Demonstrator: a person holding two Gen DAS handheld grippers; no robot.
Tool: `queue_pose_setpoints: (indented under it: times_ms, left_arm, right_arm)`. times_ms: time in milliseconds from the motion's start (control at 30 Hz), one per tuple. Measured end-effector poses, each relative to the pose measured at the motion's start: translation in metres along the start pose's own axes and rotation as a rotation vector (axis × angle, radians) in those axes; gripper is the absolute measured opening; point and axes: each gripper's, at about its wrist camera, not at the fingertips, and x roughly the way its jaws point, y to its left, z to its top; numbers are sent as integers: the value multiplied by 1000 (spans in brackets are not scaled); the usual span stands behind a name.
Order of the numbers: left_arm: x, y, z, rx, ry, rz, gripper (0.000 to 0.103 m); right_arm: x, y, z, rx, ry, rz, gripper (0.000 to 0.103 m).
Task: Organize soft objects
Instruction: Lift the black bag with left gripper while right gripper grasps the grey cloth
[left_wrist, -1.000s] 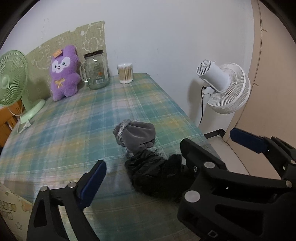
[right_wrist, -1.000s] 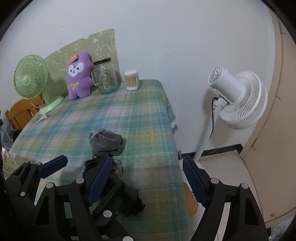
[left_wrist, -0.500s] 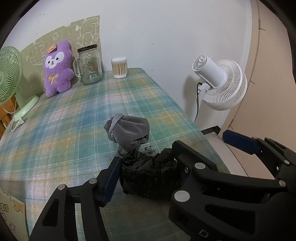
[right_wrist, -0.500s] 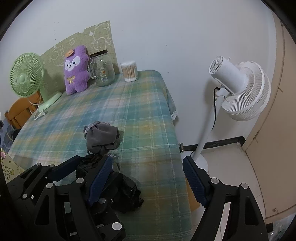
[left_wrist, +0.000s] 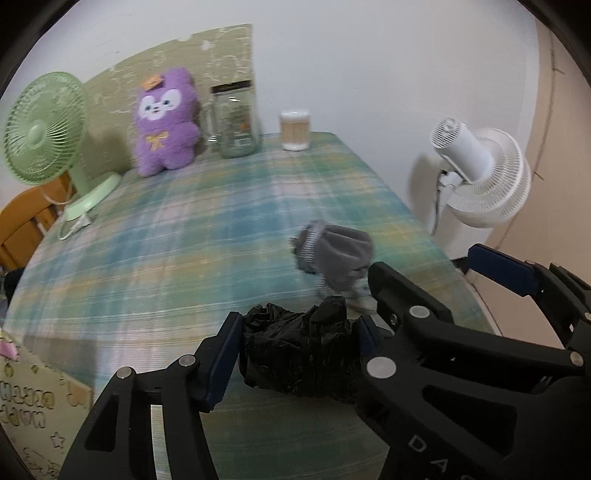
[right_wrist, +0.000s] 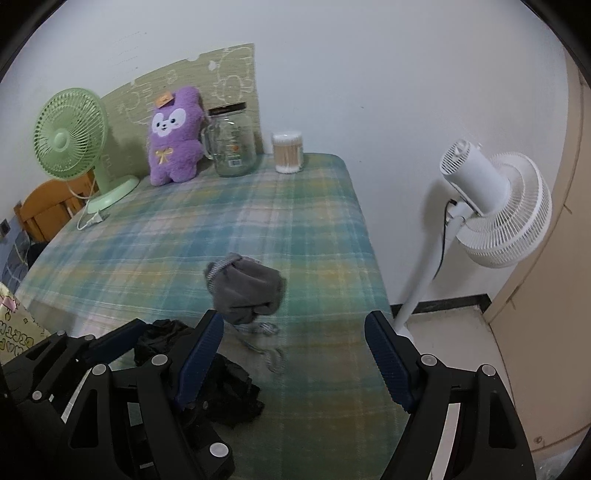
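My left gripper (left_wrist: 299, 354) is shut on a crumpled black cloth (left_wrist: 301, 354) near the front of the plaid table (left_wrist: 166, 258); the cloth also shows in the right wrist view (right_wrist: 229, 384). A grey sock bundle (left_wrist: 336, 254) lies just beyond it, also in the right wrist view (right_wrist: 247, 291). My right gripper (right_wrist: 295, 362) is open and empty, above the table's front right part, right of the left gripper. A purple plush toy (left_wrist: 164, 122) stands at the back against the wall.
A green desk fan (left_wrist: 44, 133) stands at the back left. A glass jar (left_wrist: 236, 118) and a cotton swab tub (left_wrist: 294, 130) stand beside the plush. A white floor fan (right_wrist: 491, 206) stands off the table's right edge. A wooden chair (right_wrist: 48, 210) is left.
My left gripper's jaws have closed on the black cloth, which was lying loose between them before. The left view has swung so the grey socks sit further right.
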Motion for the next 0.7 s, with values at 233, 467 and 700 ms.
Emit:
queue_pose_setpoints:
  times_ms: [233,467,700]
  left_arm:
    - [5,23,3,-62,21,48,64]
    - [11,38,6,-88,24,88,64]
    - [15,39,6,-78,19,111,64]
  right_arm:
    - [12,19,10,-41,0,30,82]
    - [28,30,17,-40,19,37,82]
    - [50,27,15,-1,81,31,75]
